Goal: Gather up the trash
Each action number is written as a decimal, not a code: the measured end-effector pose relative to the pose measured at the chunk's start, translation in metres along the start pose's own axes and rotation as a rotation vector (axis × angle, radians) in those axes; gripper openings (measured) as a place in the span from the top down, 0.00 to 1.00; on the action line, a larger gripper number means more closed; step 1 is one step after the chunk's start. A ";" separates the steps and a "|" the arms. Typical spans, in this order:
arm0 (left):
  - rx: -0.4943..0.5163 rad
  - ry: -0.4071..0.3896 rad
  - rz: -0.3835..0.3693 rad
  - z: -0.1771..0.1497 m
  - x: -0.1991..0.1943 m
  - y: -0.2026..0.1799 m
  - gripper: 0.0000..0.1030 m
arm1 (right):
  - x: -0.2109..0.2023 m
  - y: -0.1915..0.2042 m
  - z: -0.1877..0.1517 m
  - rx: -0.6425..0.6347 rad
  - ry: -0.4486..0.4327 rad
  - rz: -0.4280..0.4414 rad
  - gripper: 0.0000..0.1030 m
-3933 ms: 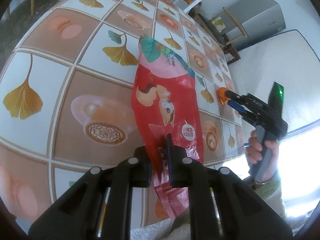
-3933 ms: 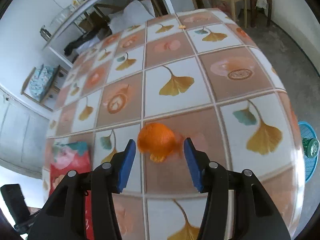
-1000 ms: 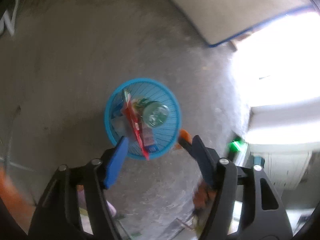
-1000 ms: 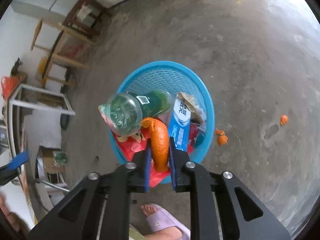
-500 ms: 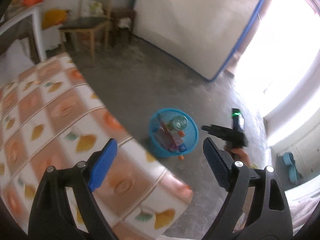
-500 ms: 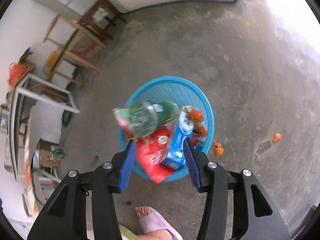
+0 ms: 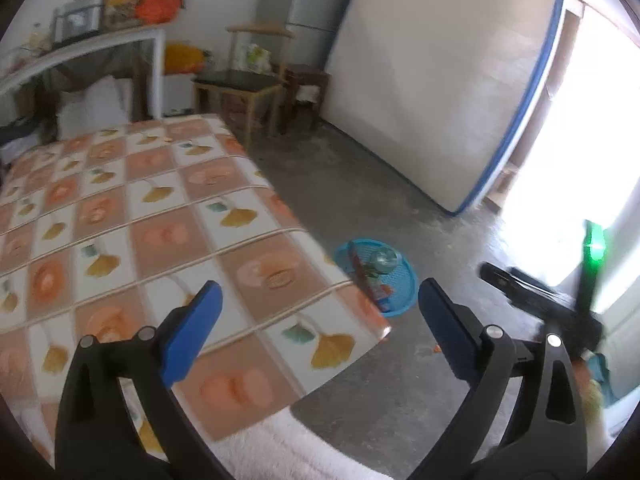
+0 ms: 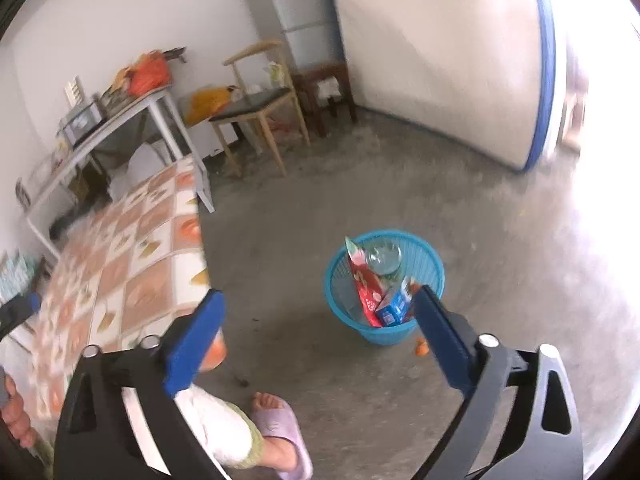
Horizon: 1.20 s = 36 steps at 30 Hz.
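Note:
A blue mesh basket [image 8: 384, 332] stands on the concrete floor, holding a red snack bag [image 8: 366, 286], a clear bottle [image 8: 384, 258] and a blue box [image 8: 394, 304]. My right gripper [image 8: 318, 336] hangs high above and short of it, its jaws opening wide with nothing between them. The left gripper [image 7: 316, 328] hovers over the corner of the ginkgo-patterned table [image 7: 160, 240], its jaws also opening and empty. From there the basket [image 7: 400, 300] is half hidden behind the table corner. The right gripper [image 7: 536, 296] appears blurred at the right.
An orange scrap [image 8: 420, 349] lies on the floor beside the basket. The person's foot in a purple slipper [image 8: 280, 436] stands in front of the table [image 8: 132, 272]. A wooden chair [image 8: 256, 108], a white shelf table [image 8: 132, 108] and a leaning mattress [image 7: 440, 80] line the walls.
The right gripper let the orange peel drop into the basket, opened wide and rose. The left gripper swung up from over the basket to above the table and opened wider.

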<state>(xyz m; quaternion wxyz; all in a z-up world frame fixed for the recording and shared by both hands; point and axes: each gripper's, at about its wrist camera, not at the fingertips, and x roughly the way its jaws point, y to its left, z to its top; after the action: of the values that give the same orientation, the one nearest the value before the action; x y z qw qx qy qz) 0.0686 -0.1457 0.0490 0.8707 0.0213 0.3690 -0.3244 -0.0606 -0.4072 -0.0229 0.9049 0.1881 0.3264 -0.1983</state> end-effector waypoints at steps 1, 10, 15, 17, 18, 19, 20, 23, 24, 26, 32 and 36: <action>0.000 -0.004 0.048 -0.004 -0.005 -0.002 0.08 | -0.011 0.012 -0.003 -0.039 -0.021 -0.022 0.06; -0.041 -0.001 0.290 -0.031 -0.038 -0.002 0.08 | -0.063 0.079 -0.027 -0.159 -0.064 -0.055 0.06; -0.035 0.044 0.257 -0.043 -0.041 -0.003 0.08 | -0.069 0.101 -0.043 -0.222 -0.086 -0.141 0.06; -0.042 0.058 0.261 -0.046 -0.038 -0.004 0.08 | -0.071 0.106 -0.047 -0.246 -0.095 -0.161 0.06; -0.047 0.065 0.264 -0.047 -0.037 -0.004 0.08 | -0.070 0.106 -0.048 -0.251 -0.092 -0.169 0.06; -0.053 0.072 0.269 -0.049 -0.035 -0.003 0.08 | -0.069 0.108 -0.049 -0.254 -0.081 -0.171 0.06; -0.064 0.081 0.287 -0.051 -0.033 -0.003 0.08 | -0.068 0.109 -0.050 -0.250 -0.064 -0.165 0.06; -0.074 0.092 0.312 -0.056 -0.031 -0.003 0.08 | -0.062 0.107 -0.053 -0.228 -0.024 -0.153 0.06; -0.073 0.098 0.318 -0.057 -0.030 -0.003 0.08 | -0.059 0.105 -0.053 -0.218 -0.008 -0.153 0.06; -0.065 0.111 0.327 -0.060 -0.026 -0.004 0.08 | -0.055 0.104 -0.055 -0.206 0.009 -0.152 0.06; -0.050 0.133 0.353 -0.063 -0.020 -0.007 0.08 | -0.051 0.101 -0.057 -0.211 0.021 -0.166 0.06; -0.039 0.131 0.365 -0.063 -0.019 -0.010 0.08 | -0.048 0.098 -0.056 -0.206 0.029 -0.166 0.06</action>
<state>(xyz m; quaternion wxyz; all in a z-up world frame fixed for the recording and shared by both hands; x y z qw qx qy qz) 0.0130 -0.1258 0.0176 0.8895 0.0921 0.4210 -0.1517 -0.0765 -0.2866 -0.0098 0.8951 0.0694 0.3724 -0.2353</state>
